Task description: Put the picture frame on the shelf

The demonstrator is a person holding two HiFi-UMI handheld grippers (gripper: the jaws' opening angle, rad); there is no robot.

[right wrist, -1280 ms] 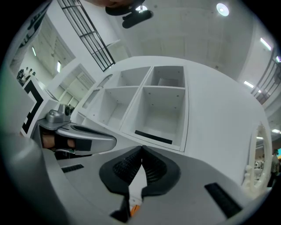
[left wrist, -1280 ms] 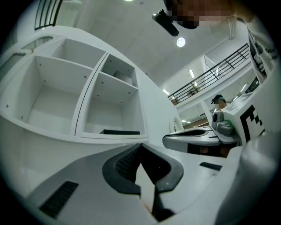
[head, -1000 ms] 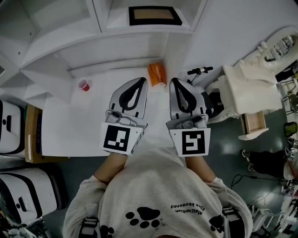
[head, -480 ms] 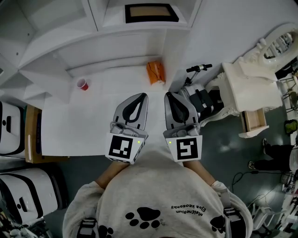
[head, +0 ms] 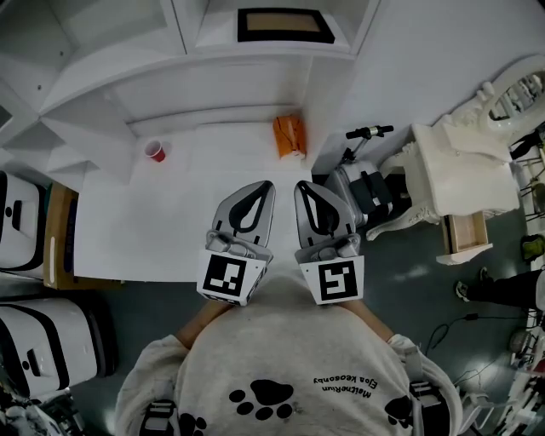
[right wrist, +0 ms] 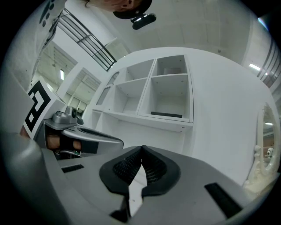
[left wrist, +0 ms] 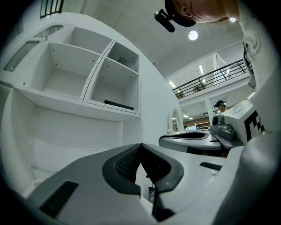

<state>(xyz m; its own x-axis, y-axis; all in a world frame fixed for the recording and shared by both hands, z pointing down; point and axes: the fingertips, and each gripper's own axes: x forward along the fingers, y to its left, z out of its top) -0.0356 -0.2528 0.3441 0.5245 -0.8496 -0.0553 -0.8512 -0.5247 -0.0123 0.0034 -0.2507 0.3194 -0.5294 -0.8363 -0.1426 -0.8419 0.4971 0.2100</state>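
The picture frame (head: 283, 25), black-bordered with a tan middle, lies flat in the right compartment of the white shelf unit (head: 183, 60). It shows as a dark strip (left wrist: 118, 104) in the left gripper view and as the same frame (right wrist: 166, 114) in the right gripper view. My left gripper (head: 264, 186) and right gripper (head: 300, 186) hover side by side over the white tabletop's front edge, well short of the shelf. Both are shut with nothing between their tips: left tips (left wrist: 140, 145), right tips (right wrist: 142, 148).
A small red cup (head: 155, 152) and an orange packet (head: 288, 134) sit on the white table (head: 136, 230). A scooter (head: 366, 183) and an ornate white dresser (head: 464, 170) stand to the right. White cases (head: 21, 230) stand to the left.
Both grippers have drawn back toward my body and closer together, from mid-table to the front edge. They stay shut and empty; the frame stays on the shelf.
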